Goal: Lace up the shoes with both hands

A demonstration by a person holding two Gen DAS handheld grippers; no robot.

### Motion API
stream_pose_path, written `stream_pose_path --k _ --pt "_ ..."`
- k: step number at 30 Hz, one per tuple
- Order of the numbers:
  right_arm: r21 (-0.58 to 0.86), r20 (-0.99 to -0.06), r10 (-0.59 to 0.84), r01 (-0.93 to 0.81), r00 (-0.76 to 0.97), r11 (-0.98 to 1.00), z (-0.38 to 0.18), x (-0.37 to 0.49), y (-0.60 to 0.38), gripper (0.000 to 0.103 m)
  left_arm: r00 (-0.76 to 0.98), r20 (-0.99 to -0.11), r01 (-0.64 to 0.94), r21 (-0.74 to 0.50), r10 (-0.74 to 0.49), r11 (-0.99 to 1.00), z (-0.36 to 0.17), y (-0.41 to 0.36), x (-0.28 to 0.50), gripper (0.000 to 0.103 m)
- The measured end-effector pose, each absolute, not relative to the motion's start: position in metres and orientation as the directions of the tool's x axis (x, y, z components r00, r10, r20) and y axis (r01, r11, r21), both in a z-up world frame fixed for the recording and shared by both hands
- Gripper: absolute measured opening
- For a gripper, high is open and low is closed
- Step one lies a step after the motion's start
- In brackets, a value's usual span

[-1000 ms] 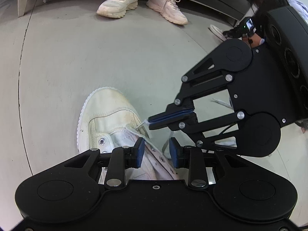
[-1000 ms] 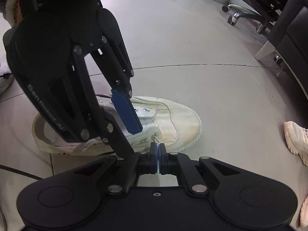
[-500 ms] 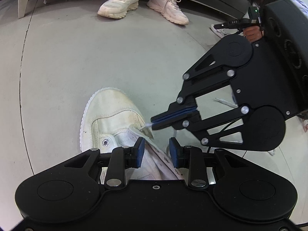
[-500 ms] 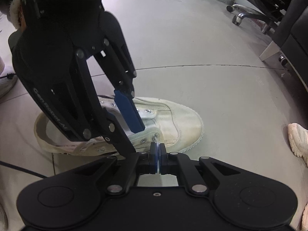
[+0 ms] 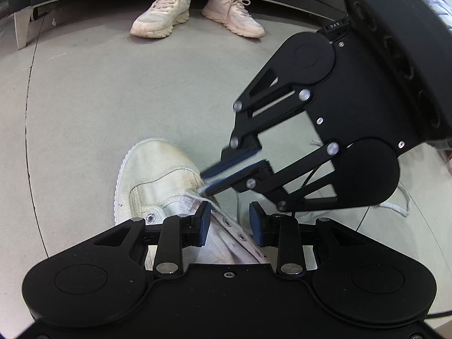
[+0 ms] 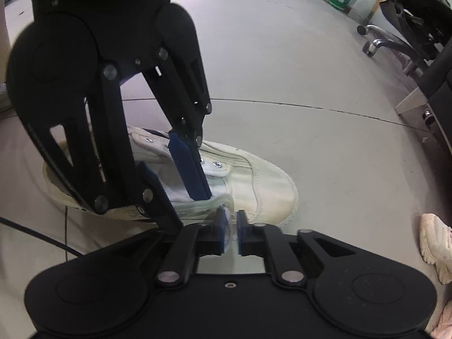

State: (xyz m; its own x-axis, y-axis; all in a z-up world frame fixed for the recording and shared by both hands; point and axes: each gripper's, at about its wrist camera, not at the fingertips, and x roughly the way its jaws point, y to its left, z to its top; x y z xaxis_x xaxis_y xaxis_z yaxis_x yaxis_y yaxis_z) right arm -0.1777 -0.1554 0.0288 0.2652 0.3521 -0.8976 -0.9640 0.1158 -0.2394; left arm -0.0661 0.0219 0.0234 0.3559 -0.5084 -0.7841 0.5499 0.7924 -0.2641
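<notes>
Lacing is what we are doing on the white canvas shoe (image 5: 158,178) lying on the floor, toe pointing away: our right gripper (image 6: 231,227) is opening around the white lace tip (image 6: 228,226) at the front eyelet, nearer than our spread, empty left gripper (image 5: 230,220).

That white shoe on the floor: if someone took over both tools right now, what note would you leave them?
Right tool: jaws opening, the lace tip lies loosely between them by the front eyelet.
Left tool: open, holding nothing, poised over the tongue of the white shoe.
Done: lace is started at the front eyelets only.
Left: nearly every eyelet is bare; the rest of the lace lies on the floor. Thread upward, then tie.
</notes>
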Motion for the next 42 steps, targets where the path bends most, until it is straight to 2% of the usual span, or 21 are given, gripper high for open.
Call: stream_pose_path --k 4,9,13,18,20,24,28,34,42 --pt "-0.254 -0.882 0.361 -0.950 0.304 0.180 0.044 -0.174 -0.163 0.021 0.357 -0.783 0.558 -0.259 -0.510 0.789 0.025 0.022 -0.070 0.029" --pt "-0.134 -0.858 0.443 -0.945 0.261 0.297 0.066 -0.160 -0.160 0.022 0.355 -0.777 0.584 -0.250 -0.520 0.772 0.025 0.015 -0.079 0.032" --pt "-0.128 -0.888 0.417 -0.976 0.193 0.178 0.057 -0.160 -0.142 0.021 0.353 -0.777 0.607 -0.234 -0.521 0.760 0.023 0.009 -0.086 0.035" --pt "-0.056 -0.956 0.287 -0.998 0.053 -0.004 0.034 -0.157 -0.118 0.020 0.350 -0.774 0.625 -0.226 -0.527 0.747 0.020 0.005 -0.091 0.036" --pt "-0.056 -0.965 0.259 -0.997 0.042 -0.049 0.030 -0.157 -0.113 0.019 0.354 -0.775 0.639 -0.208 -0.523 0.741 0.019 0.002 -0.094 0.040" --pt "-0.061 -0.981 0.190 -0.990 0.037 -0.124 0.026 -0.155 -0.107 0.016 0.355 -0.775 0.656 -0.192 -0.523 0.730 0.018 -0.001 -0.097 0.040" --pt "-0.071 -0.982 0.185 -0.977 0.034 -0.200 0.029 -0.160 -0.106 0.012 0.349 -0.775 0.670 -0.187 -0.527 0.718 0.016 -0.002 -0.097 0.040" --pt "-0.054 -0.987 0.160 -0.963 0.011 -0.265 0.023 -0.168 -0.105 0.012 0.351 -0.773 0.680 -0.178 -0.529 0.712 0.015 -0.002 -0.097 0.041" --pt "-0.024 -0.989 0.149 -0.976 -0.009 -0.218 0.022 -0.167 -0.117 0.012 0.344 -0.770 0.684 -0.186 -0.537 0.706 0.012 0.003 -0.100 0.041"
